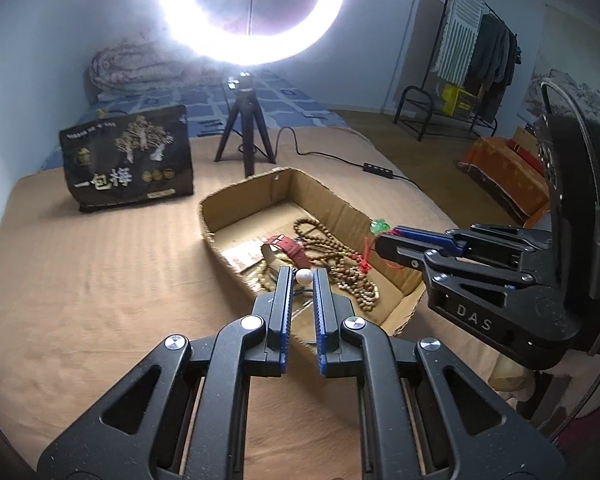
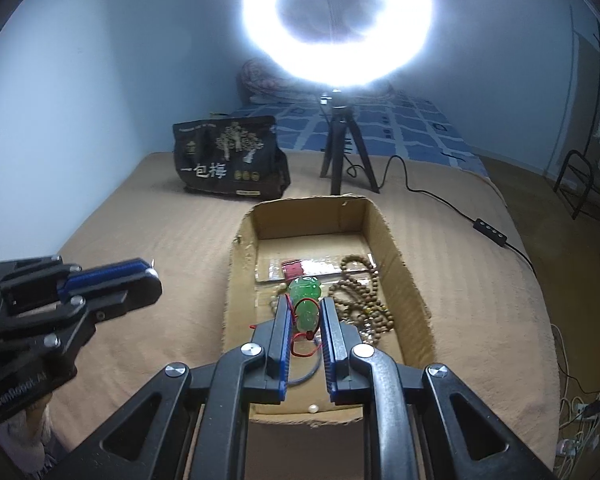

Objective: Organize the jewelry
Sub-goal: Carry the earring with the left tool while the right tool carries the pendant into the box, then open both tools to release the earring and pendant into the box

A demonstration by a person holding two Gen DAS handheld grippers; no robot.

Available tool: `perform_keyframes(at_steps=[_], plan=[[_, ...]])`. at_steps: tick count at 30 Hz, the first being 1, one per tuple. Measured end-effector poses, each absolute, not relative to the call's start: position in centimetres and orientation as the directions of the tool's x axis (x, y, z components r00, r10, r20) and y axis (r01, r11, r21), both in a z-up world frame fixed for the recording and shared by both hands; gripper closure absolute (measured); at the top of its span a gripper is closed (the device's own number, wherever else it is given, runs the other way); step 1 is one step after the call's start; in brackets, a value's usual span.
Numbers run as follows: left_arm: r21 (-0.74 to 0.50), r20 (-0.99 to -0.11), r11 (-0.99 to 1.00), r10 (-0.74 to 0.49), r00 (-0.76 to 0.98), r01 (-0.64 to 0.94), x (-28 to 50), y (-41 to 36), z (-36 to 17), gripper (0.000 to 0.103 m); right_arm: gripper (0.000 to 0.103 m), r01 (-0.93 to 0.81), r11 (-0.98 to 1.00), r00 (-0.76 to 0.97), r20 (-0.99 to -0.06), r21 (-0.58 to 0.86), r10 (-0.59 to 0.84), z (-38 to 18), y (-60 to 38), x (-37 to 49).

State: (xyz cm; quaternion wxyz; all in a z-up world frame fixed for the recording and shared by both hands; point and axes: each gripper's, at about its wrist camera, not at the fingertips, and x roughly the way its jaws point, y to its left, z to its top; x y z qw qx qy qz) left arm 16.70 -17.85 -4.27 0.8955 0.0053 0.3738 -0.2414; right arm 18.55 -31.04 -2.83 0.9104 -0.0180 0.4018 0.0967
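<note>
The left gripper point(image 1: 303, 276) pinches a white pearl point(image 1: 303, 278) above the cardboard box point(image 2: 404, 264). The right gripper point(image 2: 304, 312) clasps a green pendant point(image 2: 306, 300) on red cord over the box. Wooden prayer beads point(image 2: 360, 292) and a red strap point(image 1: 288, 246) lie inside. Beyond stands a ring light point(image 2: 336, 20).

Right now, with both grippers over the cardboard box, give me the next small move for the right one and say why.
Probably lower the right gripper a little and open it. It seems shut on the green pendant, whose red cord dangles over the cardboard box, so the pendant should land beside the wooden bead strand. The left gripper is off to the side, out of the way.
</note>
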Motion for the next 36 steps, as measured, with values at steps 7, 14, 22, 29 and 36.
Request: perform_keyframes(at_steps=[7, 14, 22, 29, 36], plan=[[-0.177, -0.698, 0.882, -0.426, 0.576, 0.438, 17.6, -19.7, -6.0, 0.095, 0.091, -0.155, 0.985, 0.653, -0.740, 0.082, 0.164, -3.5, -32.8, 20.1], [-0.173, -0.717, 0.881, -0.419, 0.557, 0.441, 18.4, -20.8, -7.3, 0.095, 0.091, -0.133, 0.984, 0.644, -0.745, 0.115, 0.174, -4.1, -33.9, 21.5], [-0.184, -0.722, 0.873, -0.432, 0.540, 0.452, 18.9, -21.6, -8.0, 0.095, 0.091, -0.122, 0.985, 0.631, -0.757, 0.123, 0.173, -4.9, -34.3, 22.6], [-0.181, -0.728, 0.871, -0.431, 0.534, 0.456, 19.2, -22.0, -8.4, 0.095, 0.088, -0.115, 0.985, 0.620, -0.765, 0.129, 0.172, -5.5, -34.5, 23.2], [-0.182, -0.719, 0.872, -0.433, 0.543, 0.455, 19.2, -22.1, -8.3, 0.057, 0.044, -0.097, 0.990, 0.632, -0.762, 0.103, 0.141, -5.5, -34.5, 23.2]])
